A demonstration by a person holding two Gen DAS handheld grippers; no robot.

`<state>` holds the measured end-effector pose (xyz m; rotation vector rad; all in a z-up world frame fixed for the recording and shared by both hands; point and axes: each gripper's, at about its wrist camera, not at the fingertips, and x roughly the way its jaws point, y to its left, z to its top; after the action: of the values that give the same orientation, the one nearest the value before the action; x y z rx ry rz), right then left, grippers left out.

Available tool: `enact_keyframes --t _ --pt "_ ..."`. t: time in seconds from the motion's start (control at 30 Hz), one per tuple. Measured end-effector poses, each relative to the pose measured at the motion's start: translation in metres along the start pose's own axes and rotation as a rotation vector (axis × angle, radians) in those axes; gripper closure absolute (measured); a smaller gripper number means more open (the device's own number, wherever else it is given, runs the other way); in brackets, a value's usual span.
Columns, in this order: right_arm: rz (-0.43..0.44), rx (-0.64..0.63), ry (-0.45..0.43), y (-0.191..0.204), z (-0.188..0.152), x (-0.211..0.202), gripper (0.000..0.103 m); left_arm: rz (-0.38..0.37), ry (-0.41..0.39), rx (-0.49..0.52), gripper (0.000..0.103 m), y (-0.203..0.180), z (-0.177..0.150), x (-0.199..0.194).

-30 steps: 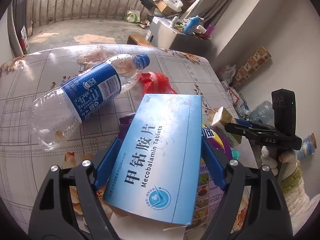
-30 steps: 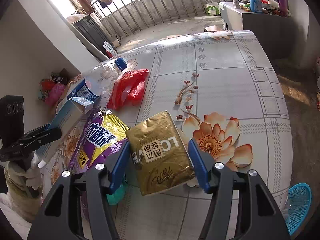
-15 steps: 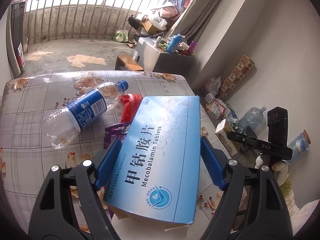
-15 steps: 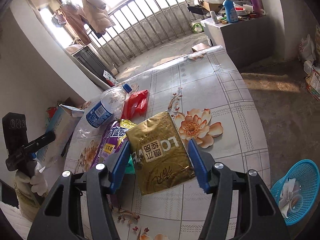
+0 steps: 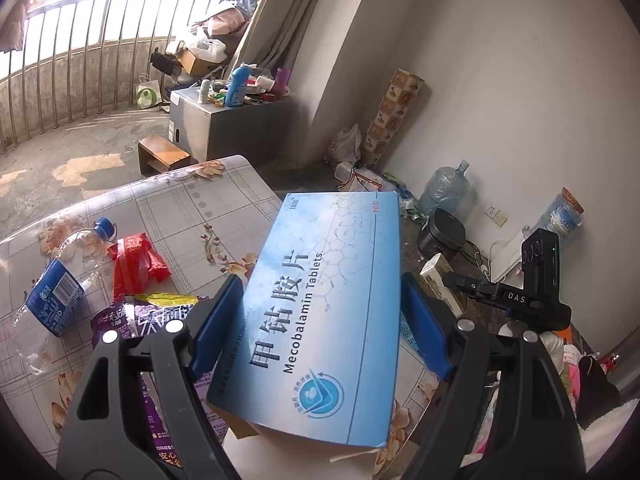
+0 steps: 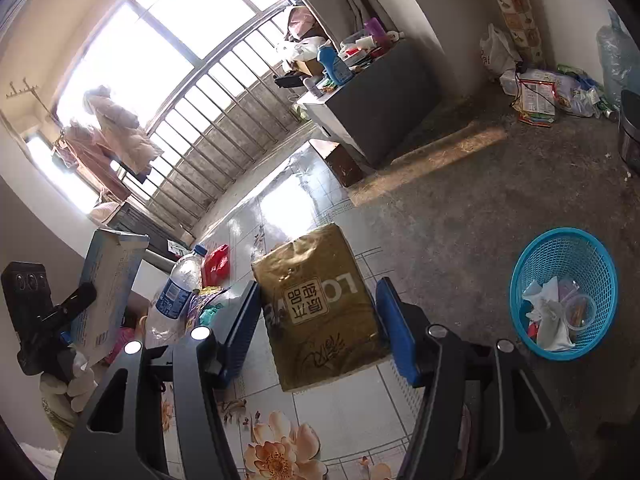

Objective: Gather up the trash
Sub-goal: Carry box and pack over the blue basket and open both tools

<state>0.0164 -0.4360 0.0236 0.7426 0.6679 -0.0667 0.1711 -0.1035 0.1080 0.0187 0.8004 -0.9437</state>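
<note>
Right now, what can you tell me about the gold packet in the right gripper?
The gold packet is a flat, shiny foil-like pouch, creased, with a pale label of Chinese characters and large pale letters. The right gripper holds it by its two side edges, above the flowered table; nothing else touches it.

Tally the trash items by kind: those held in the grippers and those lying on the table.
Boxes: 1, blue tablet box, in left gripper
Pouches: 1, gold pouch, in right gripper
Bottles: 1, plastic bottle
Wrappers: 2, red wrapper, purple snack bag
Total: 5

Blue tablet box (image 5: 328,300); gold pouch (image 6: 320,304)
</note>
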Motion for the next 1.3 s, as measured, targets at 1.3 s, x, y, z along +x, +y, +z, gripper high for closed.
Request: enact_keyframes --t 1.3 --pt "-0.418 0.657 -0.041 -0.359 -0.022 0.064 0.026 -0.132 0.51 0.201 0.017 -0.224 -0.019 0.431"
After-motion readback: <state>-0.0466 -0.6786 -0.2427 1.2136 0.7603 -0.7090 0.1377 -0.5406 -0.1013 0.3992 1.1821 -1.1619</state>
